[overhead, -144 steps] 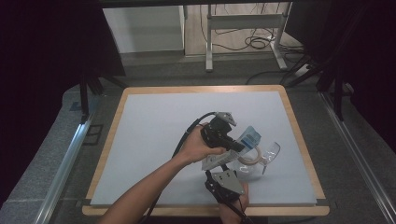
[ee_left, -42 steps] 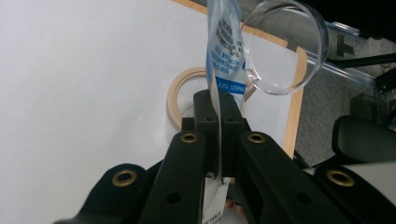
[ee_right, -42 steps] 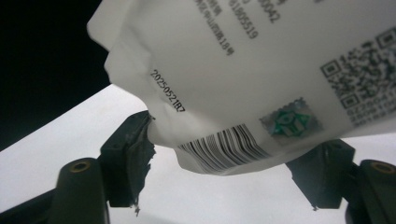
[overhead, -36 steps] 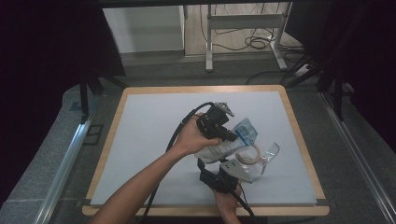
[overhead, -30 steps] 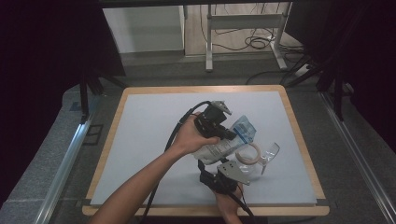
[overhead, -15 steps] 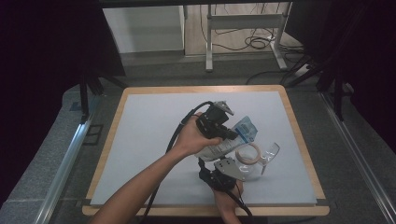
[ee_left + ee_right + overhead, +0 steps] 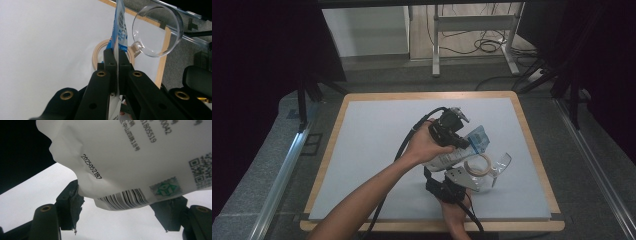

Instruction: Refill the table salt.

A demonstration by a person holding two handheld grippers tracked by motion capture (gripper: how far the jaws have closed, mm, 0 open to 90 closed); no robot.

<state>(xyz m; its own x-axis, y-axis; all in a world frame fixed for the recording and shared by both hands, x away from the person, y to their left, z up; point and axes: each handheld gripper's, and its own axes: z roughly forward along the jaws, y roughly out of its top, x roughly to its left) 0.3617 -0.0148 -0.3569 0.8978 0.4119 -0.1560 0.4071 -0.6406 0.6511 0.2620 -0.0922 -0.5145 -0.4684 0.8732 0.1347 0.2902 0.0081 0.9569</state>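
Observation:
A white pouch [image 7: 451, 156] with a blue top end is held above the grey mat. My left gripper [image 7: 460, 141] is shut on its thin edge; in the left gripper view the jaws [image 7: 115, 53] pinch the blue-and-white sheet [image 7: 119, 30]. My right gripper [image 7: 447, 175] sits below it near the front edge. Its jaws have just been closing, and the pouch's barcode end [image 7: 130, 157] now lies between them with both pads [image 7: 72, 202] touching it. A wooden ring [image 7: 477, 165] lies on the mat beside a clear plastic cup [image 7: 501, 164].
The grey mat [image 7: 377, 145] lies in a wooden frame [image 7: 532, 135]. The ring [image 7: 98, 51] and the clear cup [image 7: 157, 30] sit just beyond my left jaws, near the frame's right rail. Black cables trail from both grippers toward the front edge.
Since the oldest frame the left gripper has carried the pouch a little up and to the left. The right gripper has edged up under the pouch's bottom end. Over the last second little has moved.

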